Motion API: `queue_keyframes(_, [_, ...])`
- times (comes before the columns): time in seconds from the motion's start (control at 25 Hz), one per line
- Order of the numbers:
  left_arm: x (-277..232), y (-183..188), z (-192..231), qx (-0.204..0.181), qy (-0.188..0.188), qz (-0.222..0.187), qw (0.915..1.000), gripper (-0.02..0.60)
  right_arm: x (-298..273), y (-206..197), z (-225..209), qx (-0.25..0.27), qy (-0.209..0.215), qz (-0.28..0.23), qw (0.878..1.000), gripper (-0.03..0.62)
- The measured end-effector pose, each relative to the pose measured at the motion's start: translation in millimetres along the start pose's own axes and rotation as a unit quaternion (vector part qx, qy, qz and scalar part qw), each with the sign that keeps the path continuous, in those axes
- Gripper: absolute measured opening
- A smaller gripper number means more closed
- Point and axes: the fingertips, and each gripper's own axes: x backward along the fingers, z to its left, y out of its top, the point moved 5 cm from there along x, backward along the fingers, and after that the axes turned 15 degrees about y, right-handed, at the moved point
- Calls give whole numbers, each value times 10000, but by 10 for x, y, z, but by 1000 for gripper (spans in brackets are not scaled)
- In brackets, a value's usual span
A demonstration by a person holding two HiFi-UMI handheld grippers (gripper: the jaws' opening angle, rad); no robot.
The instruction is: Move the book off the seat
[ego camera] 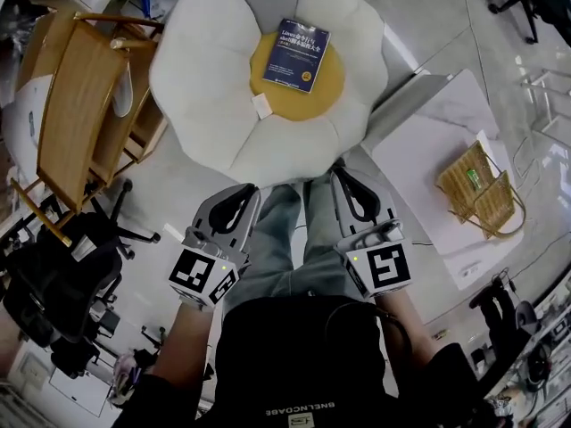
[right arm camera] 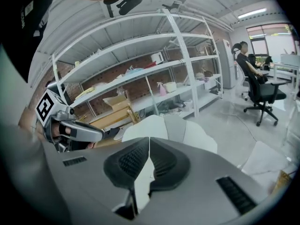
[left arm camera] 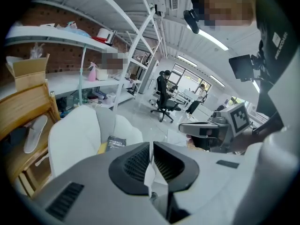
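Straight ahead at twelve o'clock, one blue book (ego camera: 296,54) lies flat, cover up, on the yellow centre of the one flower-shaped seat (ego camera: 205,78), with white petals all round it. I count two grippers, both mine. My left gripper (ego camera: 234,201) and my right gripper (ego camera: 351,193) hang side by side near the seat's closest edge. Each points toward the book and tips downward. The marker cubes sit nearest my body and my forearms run back from them. The left jaws are pressed together with nothing between them, and the right jaws are likewise closed on nothing, so the book lies untouched, well apart from both. At three o'clock one low white table (ego camera: 419,141) carries one wicker basket (ego camera: 466,178). Something green and white lies in the basket, though I cannot tell what it is. At ten o'clock stands one wooden chair (ego camera: 76,105), and at eight o'clock one black office chair (ego camera: 53,279).
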Motion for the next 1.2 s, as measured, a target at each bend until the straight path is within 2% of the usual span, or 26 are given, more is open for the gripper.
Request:
queue_keyframes(0.12, [-256, -219, 67, 131, 60, 151, 9998, 17, -99, -230, -184, -137, -2, 28, 9999, 14])
queue_keyframes(0.32, [-667, -609, 177, 141, 261, 461, 9985, 26, -283, -616, -518, -154, -68, -117, 9998, 14])
queue_keyframes(0.52, [-1156, -1014, 302, 539, 274, 657, 9960, 31, -521, -1103, -829, -238, -169, -91, 9995, 14])
queue_keyframes(0.8, [-1885, -1419, 563, 978, 379, 704, 9920, 72, -854, -1660, -1131, -273, -122, 33, 9995, 14])
queue_keyframes(1.04, [-2523, -1704, 771, 1167, 515, 713, 9893, 106, -1189, -2023, -1524, -315, -378, 40, 9988, 14])
queue_keyframes(1.2, [-2937, -1854, 930, 1483, 691, 600, 9847, 137, -1402, -2145, -1774, -647, -523, -171, 9964, 14])
